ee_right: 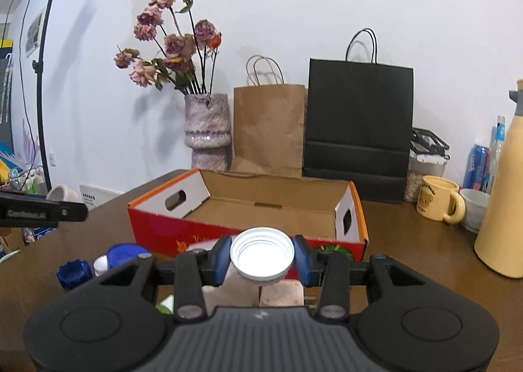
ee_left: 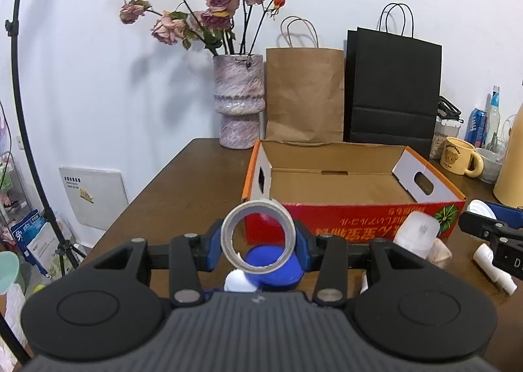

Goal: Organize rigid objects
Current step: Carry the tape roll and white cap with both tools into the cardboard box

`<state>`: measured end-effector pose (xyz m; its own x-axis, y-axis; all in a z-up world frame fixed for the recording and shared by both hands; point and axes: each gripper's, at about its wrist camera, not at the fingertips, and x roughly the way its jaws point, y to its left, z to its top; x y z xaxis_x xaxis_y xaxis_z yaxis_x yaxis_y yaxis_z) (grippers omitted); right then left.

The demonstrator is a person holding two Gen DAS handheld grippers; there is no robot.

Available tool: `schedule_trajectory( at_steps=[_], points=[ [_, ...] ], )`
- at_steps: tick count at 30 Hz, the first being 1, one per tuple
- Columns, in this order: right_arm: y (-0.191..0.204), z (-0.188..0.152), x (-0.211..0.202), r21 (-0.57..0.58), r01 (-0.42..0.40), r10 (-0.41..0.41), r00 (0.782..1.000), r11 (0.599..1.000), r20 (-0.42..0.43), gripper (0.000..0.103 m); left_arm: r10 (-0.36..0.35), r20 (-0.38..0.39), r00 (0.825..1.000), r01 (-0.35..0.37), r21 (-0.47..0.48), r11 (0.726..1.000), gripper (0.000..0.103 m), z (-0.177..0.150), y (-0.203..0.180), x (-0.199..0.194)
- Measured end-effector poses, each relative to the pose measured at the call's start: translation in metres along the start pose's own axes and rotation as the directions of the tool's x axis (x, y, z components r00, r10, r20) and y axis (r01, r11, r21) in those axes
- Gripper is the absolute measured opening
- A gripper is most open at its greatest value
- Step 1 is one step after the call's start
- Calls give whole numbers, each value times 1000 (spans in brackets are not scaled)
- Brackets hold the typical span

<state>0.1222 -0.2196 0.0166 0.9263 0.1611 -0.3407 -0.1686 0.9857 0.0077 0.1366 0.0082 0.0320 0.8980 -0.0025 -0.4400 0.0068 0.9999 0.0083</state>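
Observation:
My left gripper (ee_left: 260, 246) is shut on a roll of tape (ee_left: 258, 236) and holds it above the table, in front of the open red cardboard box (ee_left: 353, 218). My right gripper (ee_right: 262, 257) is shut on a white threaded lid (ee_right: 261, 256), held before the same box (ee_right: 163, 228). The box inside looks bare. Below the tape lie a blue lid (ee_left: 273, 269) and a white cap (ee_left: 238, 282). The right gripper shows at the right edge of the left wrist view (ee_left: 490, 228).
A vase of dried roses (ee_left: 238, 100), a brown paper bag (ee_left: 304, 94) and a black bag (ee_left: 392, 90) stand behind the box. A yellow mug (ee_right: 438, 198), bowl, cans and a tall cream jug (ee_right: 503, 195) are at right. Blue caps (ee_right: 73, 274) and a white mouse (ee_left: 418, 234) lie on the brown table (ee_left: 183, 195).

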Motion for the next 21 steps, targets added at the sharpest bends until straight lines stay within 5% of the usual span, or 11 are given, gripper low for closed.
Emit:
schedule_trajectory(
  at_steps=[21],
  points=[
    [0, 44, 46, 8, -8, 7, 999, 1000, 54, 39, -10, 14, 1000, 10, -22, 1000, 45, 44, -30, 55]
  ],
)
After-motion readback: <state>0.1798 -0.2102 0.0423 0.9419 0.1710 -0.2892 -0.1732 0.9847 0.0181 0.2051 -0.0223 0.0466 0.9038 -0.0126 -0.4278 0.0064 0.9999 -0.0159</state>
